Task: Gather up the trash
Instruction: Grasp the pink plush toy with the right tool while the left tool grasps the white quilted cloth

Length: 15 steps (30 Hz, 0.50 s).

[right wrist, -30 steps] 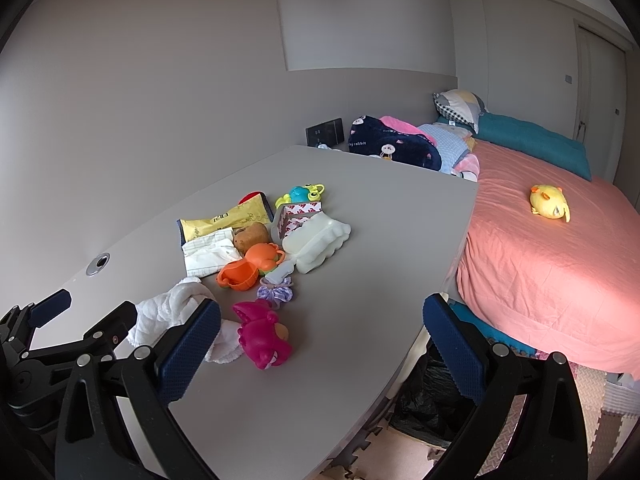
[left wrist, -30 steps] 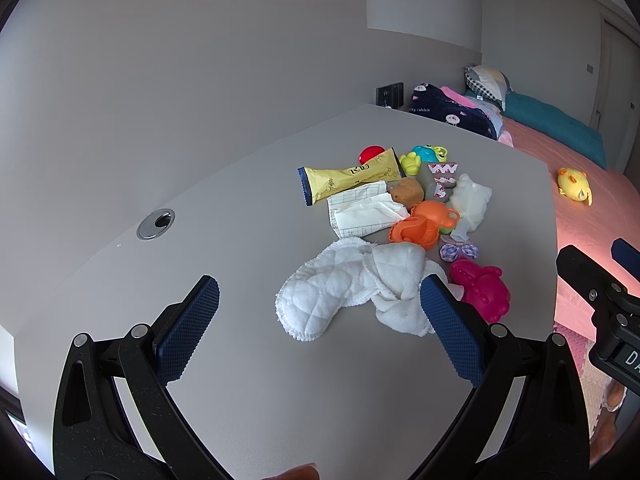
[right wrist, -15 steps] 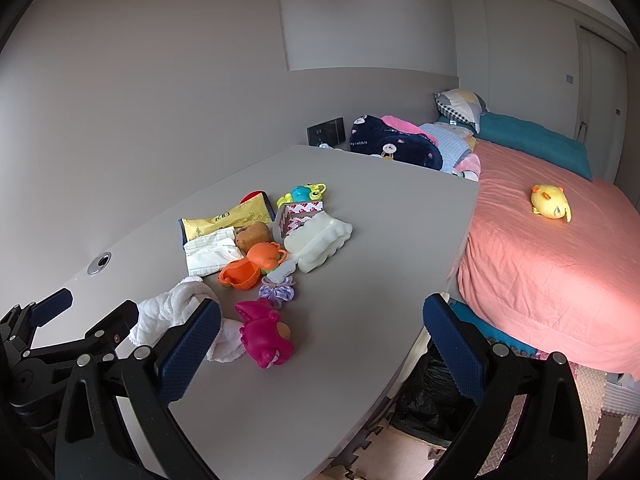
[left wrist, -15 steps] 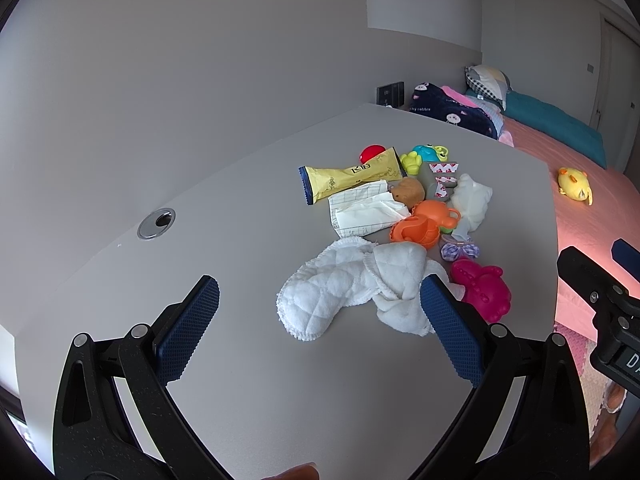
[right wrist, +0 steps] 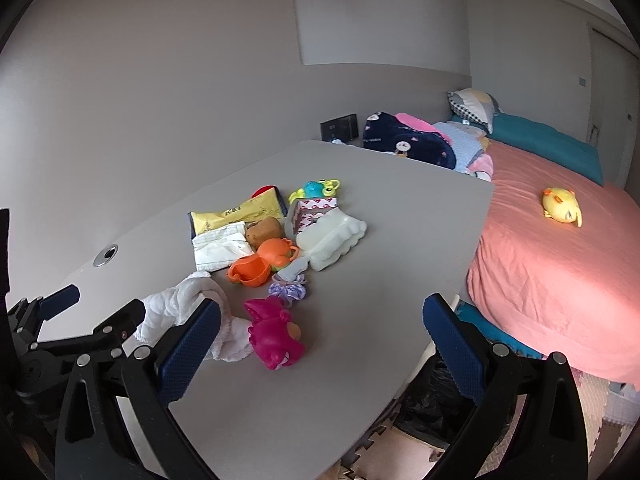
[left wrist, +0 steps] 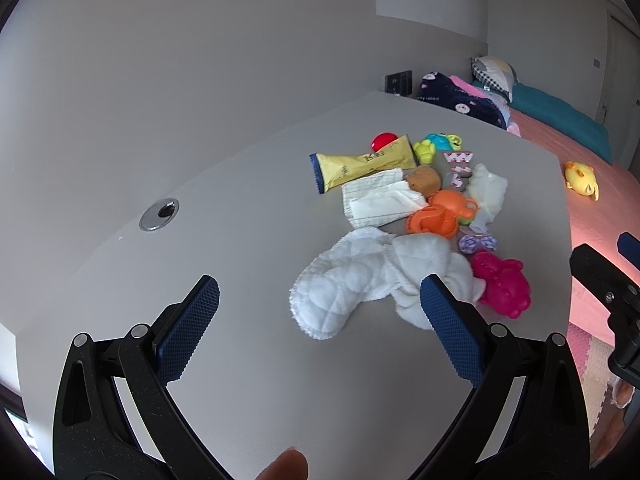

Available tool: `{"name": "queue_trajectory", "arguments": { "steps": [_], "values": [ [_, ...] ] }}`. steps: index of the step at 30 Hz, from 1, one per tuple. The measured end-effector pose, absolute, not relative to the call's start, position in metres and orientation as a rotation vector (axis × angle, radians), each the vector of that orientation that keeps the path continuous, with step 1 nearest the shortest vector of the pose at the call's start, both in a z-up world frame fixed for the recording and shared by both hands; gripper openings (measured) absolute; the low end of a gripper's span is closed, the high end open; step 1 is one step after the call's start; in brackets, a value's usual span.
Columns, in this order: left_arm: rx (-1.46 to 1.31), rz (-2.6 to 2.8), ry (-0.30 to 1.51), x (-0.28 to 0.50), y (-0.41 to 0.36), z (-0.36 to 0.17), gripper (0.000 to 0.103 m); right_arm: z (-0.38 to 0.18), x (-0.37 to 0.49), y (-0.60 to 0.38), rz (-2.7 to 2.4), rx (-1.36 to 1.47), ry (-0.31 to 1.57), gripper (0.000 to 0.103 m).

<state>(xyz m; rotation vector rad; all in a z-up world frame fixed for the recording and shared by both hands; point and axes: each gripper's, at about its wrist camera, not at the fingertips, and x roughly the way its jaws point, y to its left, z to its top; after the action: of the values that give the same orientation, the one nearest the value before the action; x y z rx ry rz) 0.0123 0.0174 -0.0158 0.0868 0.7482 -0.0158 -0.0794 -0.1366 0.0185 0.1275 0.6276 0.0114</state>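
Note:
A pile lies on the grey table (left wrist: pixel 240 184): a yellow snack wrapper (left wrist: pixel 362 163), a white tissue pack (left wrist: pixel 380 203), a white quilted cloth (left wrist: pixel 360 276), a small red-and-white box (right wrist: pixel 314 210) and several plastic toys. My left gripper (left wrist: pixel 318 308) is open and empty, hovering just short of the white cloth. My right gripper (right wrist: pixel 320 334) is open and empty, above the table's near edge, by the pink toy (right wrist: pixel 274 338). The left gripper also shows in the right wrist view (right wrist: pixel 92 320).
A metal cable grommet (left wrist: pixel 159 215) sits in the table at left. A bed with a pink sheet (right wrist: pixel 552 264) and a yellow plush (right wrist: pixel 560 205) stands right of the table. A black bag (right wrist: pixel 432 396) lies on the floor between them.
Both views have shifted very slightly. Nothing on the table has moved, and both grippers stay open and empty.

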Motion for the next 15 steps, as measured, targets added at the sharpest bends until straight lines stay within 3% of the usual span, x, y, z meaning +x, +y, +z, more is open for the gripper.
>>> {"name": "queue_trajectory", "arguments": {
  "steps": [13, 15],
  "values": [
    [0.015, -0.062, 0.853, 0.037, 0.043, -0.027, 0.097, -0.008, -0.054, -0.126, 0.138, 0.094, 0.705, 0.101],
    [0.004, -0.073, 0.851, 0.04, 0.044, -0.026, 0.097, -0.013, -0.048, -0.123, 0.164, 0.092, 0.722, 0.096]
  ]
}}
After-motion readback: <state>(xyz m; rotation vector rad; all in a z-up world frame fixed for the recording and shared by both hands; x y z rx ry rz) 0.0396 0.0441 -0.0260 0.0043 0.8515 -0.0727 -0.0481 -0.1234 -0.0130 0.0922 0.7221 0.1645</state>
